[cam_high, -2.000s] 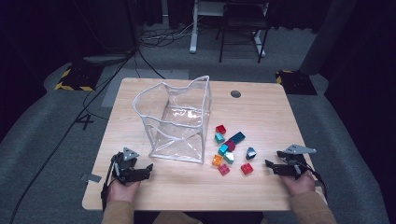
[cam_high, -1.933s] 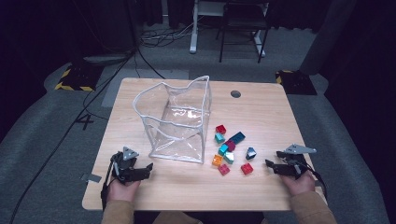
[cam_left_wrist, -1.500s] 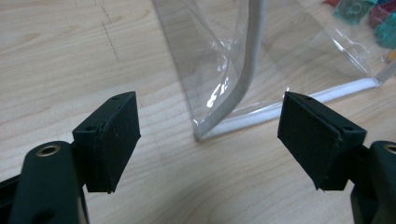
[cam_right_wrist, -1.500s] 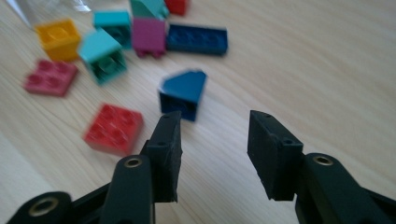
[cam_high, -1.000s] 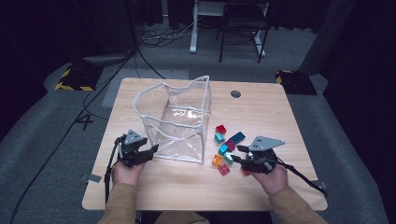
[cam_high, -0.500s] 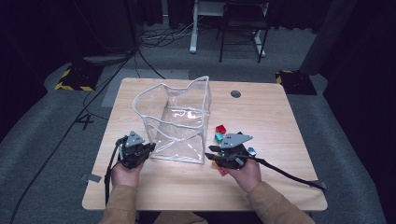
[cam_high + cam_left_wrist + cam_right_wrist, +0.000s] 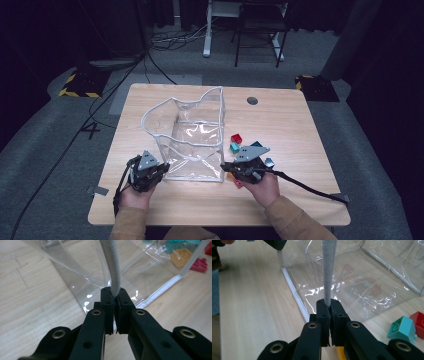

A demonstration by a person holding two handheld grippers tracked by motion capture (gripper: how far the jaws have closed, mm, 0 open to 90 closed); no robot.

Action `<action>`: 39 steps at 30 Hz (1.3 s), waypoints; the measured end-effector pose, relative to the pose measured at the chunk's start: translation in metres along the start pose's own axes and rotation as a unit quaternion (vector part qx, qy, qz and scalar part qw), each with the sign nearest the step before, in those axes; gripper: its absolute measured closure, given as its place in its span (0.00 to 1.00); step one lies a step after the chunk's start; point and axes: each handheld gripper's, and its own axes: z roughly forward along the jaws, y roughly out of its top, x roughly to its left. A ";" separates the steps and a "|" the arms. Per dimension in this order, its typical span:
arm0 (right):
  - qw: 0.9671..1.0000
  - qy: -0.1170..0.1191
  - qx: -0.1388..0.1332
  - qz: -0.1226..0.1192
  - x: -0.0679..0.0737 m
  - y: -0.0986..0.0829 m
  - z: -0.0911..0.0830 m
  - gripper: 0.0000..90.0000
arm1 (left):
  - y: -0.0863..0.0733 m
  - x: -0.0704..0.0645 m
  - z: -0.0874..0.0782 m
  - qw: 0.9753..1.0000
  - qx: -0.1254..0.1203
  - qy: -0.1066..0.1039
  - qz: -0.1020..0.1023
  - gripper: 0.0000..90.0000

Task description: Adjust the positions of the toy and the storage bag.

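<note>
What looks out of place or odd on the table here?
The clear bag sags crooked, its rim wavy, while each tool pinches its white edging: left tool, right tool. The toy blocks lie loose on the table beside it, not inside.

A dim lab or studio is suggested: 1 wooden table (image 7: 295, 125) is ringed by grey carpet (image 7: 60, 130), floor cables (image 7: 165, 40) and hazard-striped tape (image 7: 75, 92).

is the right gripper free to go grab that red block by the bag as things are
Probably not yet: the right gripper is shut on the clear bag's white rim. The red block sits close, uncovered on the table, so releasing the rim would free the way.
</note>
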 end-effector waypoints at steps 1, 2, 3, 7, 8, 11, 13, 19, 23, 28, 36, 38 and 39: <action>1.000 0.001 0.003 -0.005 0.004 -0.001 -0.003 0.96 | -0.002 -0.004 -0.003 1.000 0.000 -0.003 0.000 0.96; 1.000 0.001 0.005 -0.011 0.008 -0.002 -0.005 0.96 | -0.005 -0.007 -0.005 1.000 0.002 -0.005 0.001 0.96; 1.000 0.003 0.007 -0.017 0.013 -0.004 -0.008 0.96 | -0.007 -0.011 -0.008 1.000 0.002 -0.009 -0.001 0.96; 1.000 0.020 0.001 -0.014 0.025 -0.015 -0.021 0.96 | -0.015 -0.027 -0.015 1.000 0.001 -0.023 0.007 0.96; 1.000 0.020 0.002 -0.011 0.027 -0.018 -0.025 0.96 | -0.016 -0.032 -0.016 1.000 0.002 -0.027 0.011 0.96; 1.000 0.021 0.002 -0.013 0.034 -0.026 -0.036 0.96 | -0.017 -0.045 -0.017 0.999 0.004 -0.034 0.019 0.95; 1.000 0.020 0.004 -0.012 0.038 -0.031 -0.043 0.96 | -0.017 -0.051 -0.018 0.999 0.007 -0.041 0.029 0.95; 1.000 0.012 0.013 -0.018 0.044 -0.044 -0.064 0.96 | -0.014 -0.071 -0.013 0.997 0.008 -0.063 0.037 0.95; 1.000 0.008 0.018 -0.016 0.045 -0.052 -0.076 0.96 | -0.011 -0.078 -0.007 0.996 0.005 -0.077 0.048 0.95; 0.999 -0.009 0.033 -0.030 0.047 -0.055 -0.084 0.95 | -0.004 -0.082 0.001 0.995 0.009 -0.083 0.058 0.95; 1.000 0.017 0.014 -0.008 0.041 -0.058 -0.097 0.72 | -0.002 -0.083 0.004 0.993 0.010 -0.098 0.068 0.83; 1.000 0.010 0.009 -0.001 0.037 -0.057 -0.104 0.65 | -0.004 -0.083 0.005 0.993 0.018 -0.096 0.064 0.61; 1.000 0.000 0.006 -0.001 0.035 -0.056 -0.109 0.62 | -0.005 -0.082 0.005 0.993 0.021 -0.100 0.063 0.53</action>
